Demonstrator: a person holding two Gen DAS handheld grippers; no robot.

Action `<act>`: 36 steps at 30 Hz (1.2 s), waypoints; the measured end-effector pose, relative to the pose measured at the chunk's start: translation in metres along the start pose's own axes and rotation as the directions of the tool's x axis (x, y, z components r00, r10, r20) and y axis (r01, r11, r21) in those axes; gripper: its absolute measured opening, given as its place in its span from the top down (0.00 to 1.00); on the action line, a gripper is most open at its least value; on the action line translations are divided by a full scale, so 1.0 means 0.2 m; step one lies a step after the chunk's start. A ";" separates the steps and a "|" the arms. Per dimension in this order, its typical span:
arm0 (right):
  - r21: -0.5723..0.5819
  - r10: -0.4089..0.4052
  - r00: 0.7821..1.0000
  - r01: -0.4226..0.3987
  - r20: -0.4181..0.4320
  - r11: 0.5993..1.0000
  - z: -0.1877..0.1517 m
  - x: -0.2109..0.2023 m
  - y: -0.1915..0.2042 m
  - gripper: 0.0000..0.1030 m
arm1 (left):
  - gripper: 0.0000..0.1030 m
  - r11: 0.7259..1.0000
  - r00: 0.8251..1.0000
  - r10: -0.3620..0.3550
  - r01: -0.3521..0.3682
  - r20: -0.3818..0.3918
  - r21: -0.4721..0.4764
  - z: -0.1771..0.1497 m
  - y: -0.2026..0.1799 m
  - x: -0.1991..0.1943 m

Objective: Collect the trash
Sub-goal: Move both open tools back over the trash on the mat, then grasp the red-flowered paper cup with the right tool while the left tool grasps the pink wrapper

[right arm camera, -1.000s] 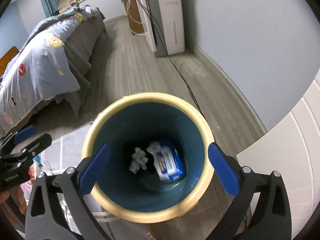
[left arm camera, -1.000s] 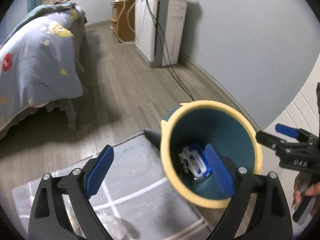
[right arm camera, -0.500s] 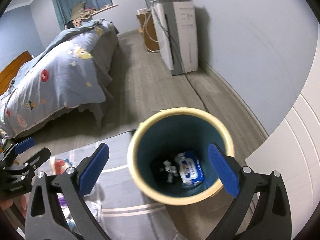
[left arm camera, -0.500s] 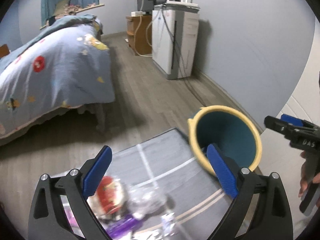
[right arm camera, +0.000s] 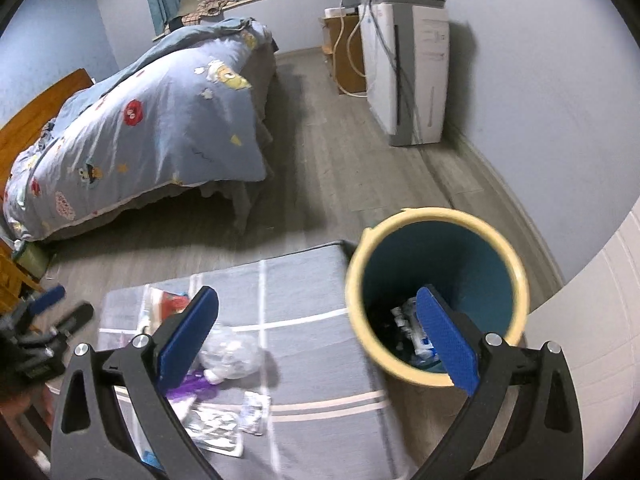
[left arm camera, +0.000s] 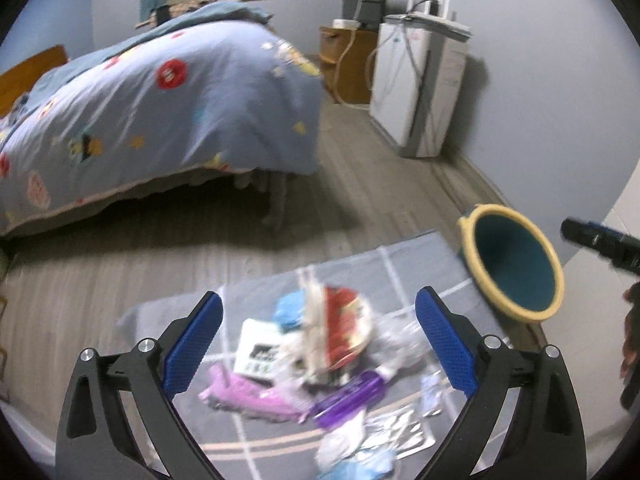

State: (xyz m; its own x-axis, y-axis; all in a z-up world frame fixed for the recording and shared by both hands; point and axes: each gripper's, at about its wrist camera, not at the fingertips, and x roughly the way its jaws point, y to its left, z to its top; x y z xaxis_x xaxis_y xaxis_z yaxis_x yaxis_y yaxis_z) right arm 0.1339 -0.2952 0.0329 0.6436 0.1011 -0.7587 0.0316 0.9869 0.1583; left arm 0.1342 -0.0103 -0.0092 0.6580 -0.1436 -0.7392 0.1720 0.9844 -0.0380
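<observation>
A pile of trash lies on a grey rug: a red wrapper, a white card, pink packaging, a purple wrapper, clear plastic and a foil sheet. A teal bin with a yellow rim stands at the rug's right edge; it holds a blue-white packet. The bin also shows in the left wrist view. My left gripper is open and empty above the pile. My right gripper is open and empty, between the pile and the bin.
A bed with a blue patterned quilt stands to the back left. A white appliance with cables and a wooden cabinet stand by the far wall. A white panel is to the right of the bin.
Both grippers have pulled back and swung left from over the bin. The trash pile on the rug has come into view under the left gripper. Both stayed open.
</observation>
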 end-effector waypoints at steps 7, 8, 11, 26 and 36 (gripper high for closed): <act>-0.107 -0.028 0.999 0.024 -0.042 0.994 -0.03 0.16 0.17 0.06 | 0.07 0.995 1.000 0.015 -0.017 -0.021 -0.096 -0.13 0.25 0.04; -0.118 -0.032 0.998 0.026 -0.052 0.993 -0.03 0.20 0.19 0.06 | 0.07 0.995 1.000 0.013 -0.014 -0.014 -0.103 -0.13 0.26 0.04; -0.128 -0.030 0.996 0.019 -0.086 0.992 -0.04 0.30 0.23 0.06 | 0.07 0.996 1.000 0.020 -0.020 -0.002 -0.090 -0.13 0.31 0.06; -0.153 0.078 0.967 -0.117 -0.244 0.981 -0.15 0.75 0.59 0.06 | 0.07 0.994 0.996 0.057 -0.064 -0.075 -0.090 -0.15 0.51 0.21; -0.105 0.143 0.936 -0.185 -0.323 0.977 -0.22 0.88 0.79 0.06 | 0.07 0.986 0.990 0.071 -0.089 -0.126 -0.143 -0.22 0.63 0.24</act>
State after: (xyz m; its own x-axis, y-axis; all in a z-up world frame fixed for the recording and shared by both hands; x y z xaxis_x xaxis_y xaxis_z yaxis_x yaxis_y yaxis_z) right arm 0.2195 -0.1150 -0.1033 0.3597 0.2762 -0.8913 -0.1685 0.9587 0.2291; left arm 0.1560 0.1118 -0.0787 0.5713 -0.0593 -0.8186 0.0064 0.9977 -0.0678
